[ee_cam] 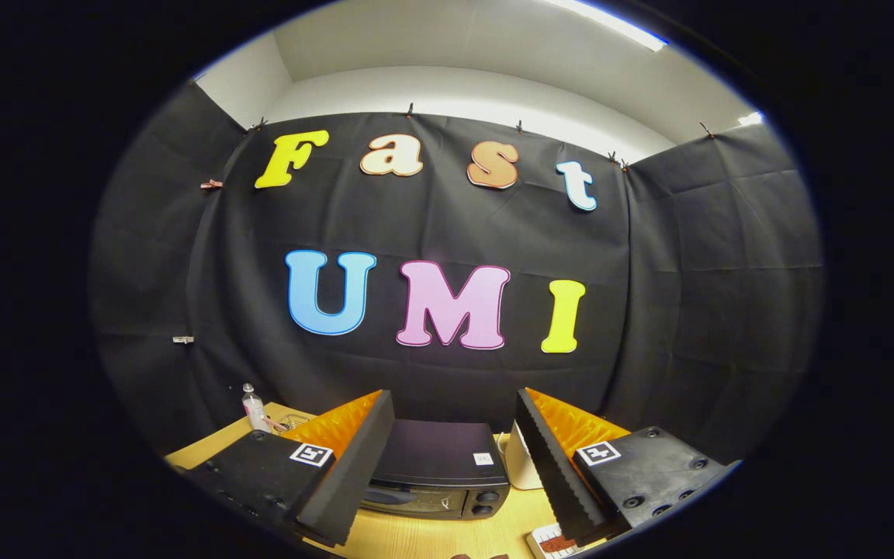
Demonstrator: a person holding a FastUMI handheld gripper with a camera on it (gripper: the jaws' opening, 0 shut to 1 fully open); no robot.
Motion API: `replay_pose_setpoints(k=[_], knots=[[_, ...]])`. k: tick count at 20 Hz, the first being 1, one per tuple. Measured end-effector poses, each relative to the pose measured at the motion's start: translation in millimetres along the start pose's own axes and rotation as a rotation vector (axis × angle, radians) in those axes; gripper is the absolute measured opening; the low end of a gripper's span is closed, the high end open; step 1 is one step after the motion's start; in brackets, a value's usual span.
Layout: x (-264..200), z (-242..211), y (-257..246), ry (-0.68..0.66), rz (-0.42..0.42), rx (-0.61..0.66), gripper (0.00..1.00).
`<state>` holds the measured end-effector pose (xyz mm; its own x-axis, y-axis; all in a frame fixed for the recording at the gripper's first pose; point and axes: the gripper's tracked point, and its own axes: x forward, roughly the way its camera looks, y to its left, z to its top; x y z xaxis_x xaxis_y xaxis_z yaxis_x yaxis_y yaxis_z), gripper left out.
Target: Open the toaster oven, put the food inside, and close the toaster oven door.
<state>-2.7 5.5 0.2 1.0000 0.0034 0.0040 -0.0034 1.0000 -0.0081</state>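
A black toaster oven (438, 466) stands on the wooden table (447, 536), ahead of my fingers and between them in the view. Its door looks closed, with knobs on its right side. My gripper (453, 439) is open, held high above the table, nothing between its orange-and-black fingers (354, 458). Food on a white tray (552, 541) lies on the table near the right finger, partly hidden by it.
A small clear bottle (254, 407) and a wire rack (289, 423) sit at the table's far left, behind the left finger. A white object (521, 462) stands just right of the oven. The black cloth wall closes the back.
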Motion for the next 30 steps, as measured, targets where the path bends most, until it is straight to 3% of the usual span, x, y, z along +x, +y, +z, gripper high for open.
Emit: replay_pose_setpoints(k=[12,24,30], knots=[[3,-12,11,0.015,0.008,0.002,0.98],[49,-112,78,0.198,0.090,0.062,0.98],[70,-173,102,0.321,0.090,0.078,0.98]])
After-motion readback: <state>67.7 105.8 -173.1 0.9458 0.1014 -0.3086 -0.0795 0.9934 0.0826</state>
